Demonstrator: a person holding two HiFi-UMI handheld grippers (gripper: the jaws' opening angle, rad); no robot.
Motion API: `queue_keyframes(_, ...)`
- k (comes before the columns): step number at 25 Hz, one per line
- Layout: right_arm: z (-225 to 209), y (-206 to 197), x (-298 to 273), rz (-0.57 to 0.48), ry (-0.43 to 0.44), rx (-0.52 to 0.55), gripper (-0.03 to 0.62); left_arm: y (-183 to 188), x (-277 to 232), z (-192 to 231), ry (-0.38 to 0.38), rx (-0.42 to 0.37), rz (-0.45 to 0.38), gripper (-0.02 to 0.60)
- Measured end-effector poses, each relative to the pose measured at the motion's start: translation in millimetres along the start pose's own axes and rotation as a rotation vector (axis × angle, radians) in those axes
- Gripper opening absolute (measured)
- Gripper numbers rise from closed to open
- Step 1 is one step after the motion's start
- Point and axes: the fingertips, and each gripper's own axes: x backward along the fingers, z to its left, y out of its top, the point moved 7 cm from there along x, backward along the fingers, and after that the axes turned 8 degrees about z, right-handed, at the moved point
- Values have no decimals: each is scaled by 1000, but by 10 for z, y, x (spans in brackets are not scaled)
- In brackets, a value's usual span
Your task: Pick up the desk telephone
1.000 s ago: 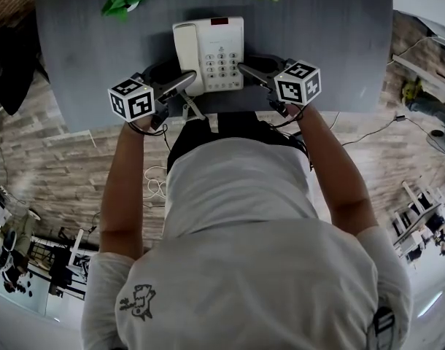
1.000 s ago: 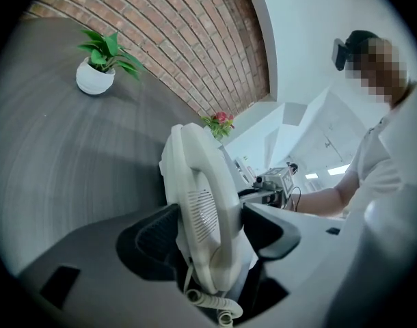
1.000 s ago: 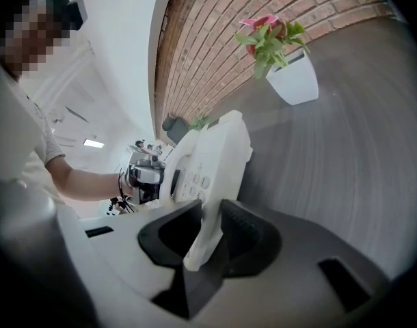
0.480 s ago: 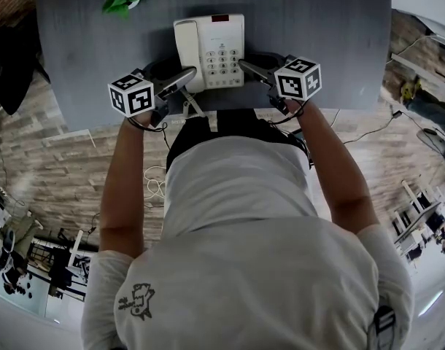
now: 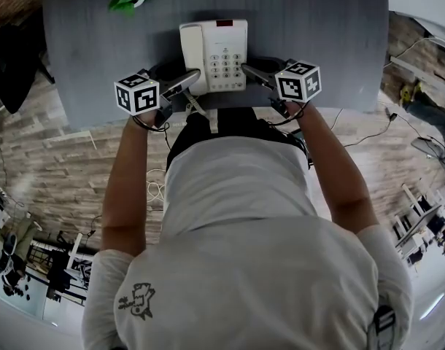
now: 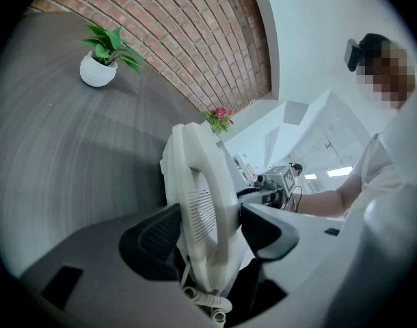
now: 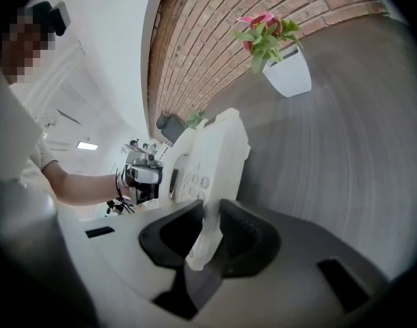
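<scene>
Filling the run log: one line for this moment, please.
left gripper: shut on phone | right gripper: shut on phone | phone: near table edge

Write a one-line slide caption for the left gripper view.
Left tongs, jaws just closing, clamp the phone by its handset side; a plant stands far back on the grey table.

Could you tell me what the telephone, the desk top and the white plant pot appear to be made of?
Telephone: likely moulded plastic, off-white, smooth with a soft sheen and moulded slots.
Desk top: dark grey, matte, faint streaky grain; probably laminate or painted wood.
Plant pot: white, smooth, rounded; ceramic or plastic, cannot tell.
</scene>
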Motion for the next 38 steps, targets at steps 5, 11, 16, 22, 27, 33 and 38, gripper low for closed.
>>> queue_keyframes(5, 44, -8, 19, -4, 2, 0, 81, -35, 35, -33, -1, 12, -7, 290)
queue_keyframes(11, 193, -17, 86, -26, -6, 12, 78, -67, 135, -159, 6, -8, -12, 288)
queue_keyframes(16, 607, -4, 19, -55, -26, 39, 77, -187, 512, -265, 8, -32, -30, 287)
queue_keyframes(22, 821, 92, 31, -98, -38, 58, 77, -96, 735, -368, 18, -65, -52, 287)
queue_keyframes(27, 895, 141, 179, -160, -43, 73, 75, 33, 777, -547, 33, -110, -66, 285)
queue_keyframes(33, 1201, 191, 294, -228, -53, 103, 74, 111, 1028, -775, 38, -171, -83, 285)
queue_keyframes(38, 1401, 197, 396, -271, -71, 132, 74, 160, 1168, -941, 34, -221, -95, 285)
